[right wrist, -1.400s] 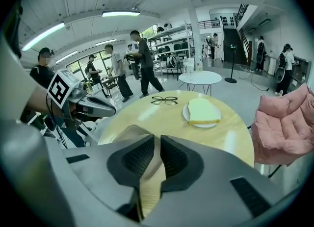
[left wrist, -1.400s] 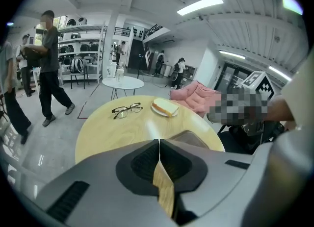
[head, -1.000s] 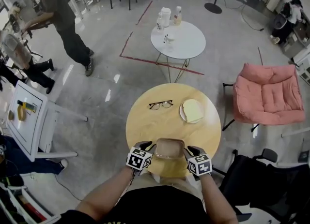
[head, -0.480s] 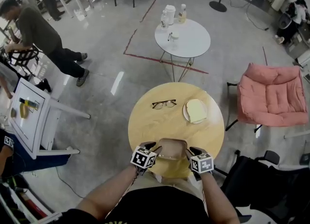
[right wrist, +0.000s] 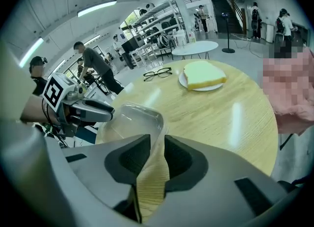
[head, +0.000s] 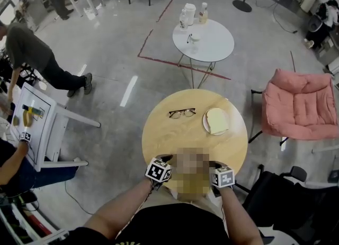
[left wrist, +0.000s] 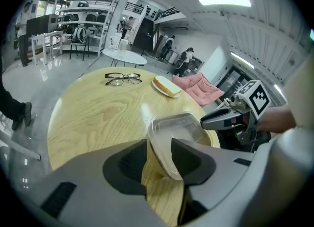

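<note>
A clear plastic container hangs tilted over the near edge of the round wooden table. My left gripper is shut on its left rim. My right gripper is shut on the opposite rim of the container. In the head view both grippers, left and right, flank a mosaic patch that covers the container. Farther out on the table lie black glasses and a white plate with a slice of bread.
A white round side table carrying bottles stands beyond. A pink cushioned chair is at the right, a dark chair near right. A white stand and people are at the left.
The container now stands tilted up between both pairs of jaws, where it lay low before. The person at the left has walked farther left.
</note>
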